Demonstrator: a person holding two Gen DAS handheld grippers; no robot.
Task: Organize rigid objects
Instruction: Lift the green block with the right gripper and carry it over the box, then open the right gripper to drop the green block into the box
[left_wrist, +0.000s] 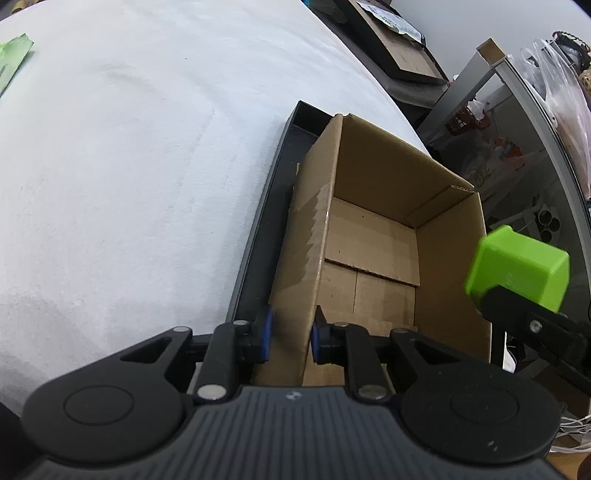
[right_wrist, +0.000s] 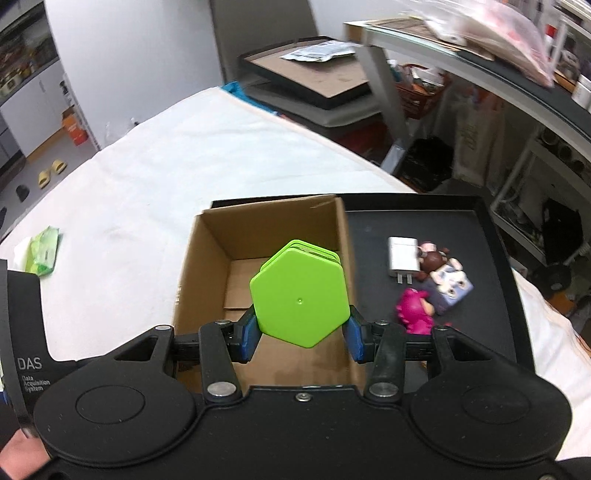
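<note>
An open cardboard box (right_wrist: 207, 266) stands empty in the left part of a black tray (right_wrist: 487, 229) on the white-covered table. My right gripper (right_wrist: 301, 332) is shut on a lime-green hexagonal case (right_wrist: 299, 299) and holds it over the box's opening. In the left wrist view the same green case (left_wrist: 517, 269) hangs over the box's right wall. My left gripper (left_wrist: 290, 336) straddles the near left wall of the cardboard box (left_wrist: 373, 229). Its jaws stand slightly apart: the right pad is at the wall's top edge, the left pad a little off it.
A white charger (right_wrist: 402, 256), a brown figure (right_wrist: 436, 258), a pink figure (right_wrist: 415, 310) and a blue-white block (right_wrist: 450, 286) lie in the tray's right part. A green packet (right_wrist: 44, 251) lies at the table's left. Shelves and stacked trays (right_wrist: 314, 81) stand beyond the table.
</note>
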